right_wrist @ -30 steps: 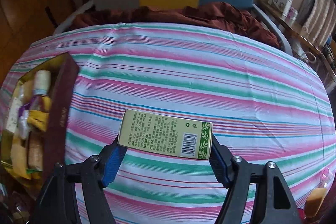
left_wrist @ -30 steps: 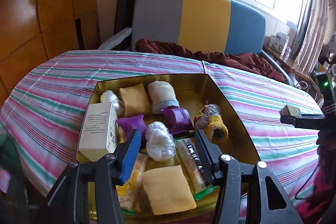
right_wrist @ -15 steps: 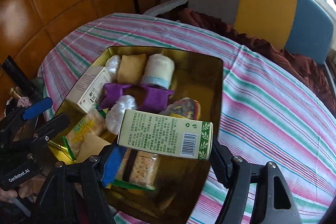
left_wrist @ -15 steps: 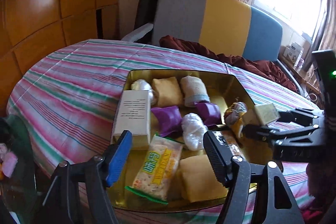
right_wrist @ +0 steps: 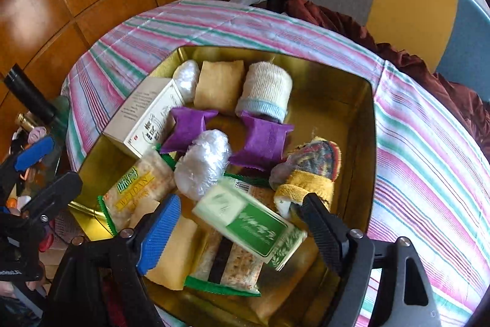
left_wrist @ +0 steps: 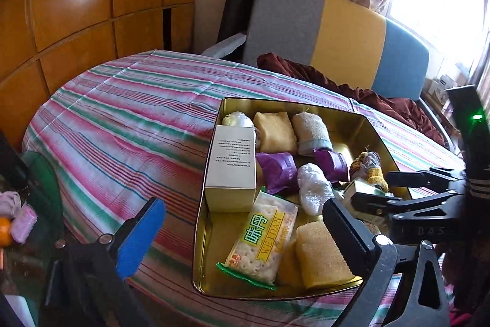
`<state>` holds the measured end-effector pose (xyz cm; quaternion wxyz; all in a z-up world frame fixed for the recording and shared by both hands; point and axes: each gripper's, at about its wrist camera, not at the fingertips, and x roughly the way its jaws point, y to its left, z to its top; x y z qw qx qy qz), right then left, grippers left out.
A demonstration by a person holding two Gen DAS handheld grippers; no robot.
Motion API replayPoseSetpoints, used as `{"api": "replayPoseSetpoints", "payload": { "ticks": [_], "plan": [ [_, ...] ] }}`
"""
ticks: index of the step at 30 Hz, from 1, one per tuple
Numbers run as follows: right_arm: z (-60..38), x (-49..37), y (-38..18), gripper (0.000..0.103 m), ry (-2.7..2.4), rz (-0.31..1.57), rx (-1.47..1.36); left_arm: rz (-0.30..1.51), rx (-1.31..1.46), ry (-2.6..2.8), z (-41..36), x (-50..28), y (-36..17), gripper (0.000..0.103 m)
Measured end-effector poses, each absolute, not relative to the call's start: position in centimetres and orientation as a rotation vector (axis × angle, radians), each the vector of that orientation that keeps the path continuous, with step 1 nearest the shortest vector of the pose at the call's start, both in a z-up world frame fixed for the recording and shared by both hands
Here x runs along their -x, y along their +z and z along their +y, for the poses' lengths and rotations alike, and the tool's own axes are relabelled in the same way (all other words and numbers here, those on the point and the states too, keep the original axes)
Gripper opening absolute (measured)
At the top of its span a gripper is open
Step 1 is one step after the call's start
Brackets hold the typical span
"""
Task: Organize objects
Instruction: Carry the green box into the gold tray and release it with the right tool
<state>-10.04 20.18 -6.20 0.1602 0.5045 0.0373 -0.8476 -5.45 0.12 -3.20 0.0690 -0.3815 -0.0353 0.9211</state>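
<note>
A grey, yellow and blue chair (left_wrist: 337,39) stands beside wooden wall panels (left_wrist: 76,5).

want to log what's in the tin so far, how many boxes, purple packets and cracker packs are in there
boxes: 2
purple packets: 2
cracker packs: 2
total: 6

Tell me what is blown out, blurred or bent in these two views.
Left wrist view: the window at top right is blown out to white, and the wooden wall panels bow from the fisheye lens. Right wrist view: the green box between the open fingers is smeared by motion blur, while the gold tin stays fairly sharp; dark corners frame both views.
</note>
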Motion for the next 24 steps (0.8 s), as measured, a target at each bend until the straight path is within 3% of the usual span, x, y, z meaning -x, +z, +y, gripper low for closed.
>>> {"api": "replayPoseSetpoints", "payload": {
  "ticks": [12, 20, 24],
  "plan": [
    [22.8, 5.8, -4.3, 0.083, -2.654, -0.085, -1.337, -0.102, 1.077, 2.799, 1.6, 3.4, -1.7, 0.103],
    [23.0, 3.0, -4.4, 0.083, -2.711, -0.073, -1.308, -0.003, 0.992, 2.857, 2.4, 1.7, -1.3, 0.099],
    [23.0, 2.6, -4.2, 0.083, -2.729, -0.063, -1.286, 0.004, 0.99, 2.852, 2.5, 1.5, -1.0, 0.103]
  ]
}}
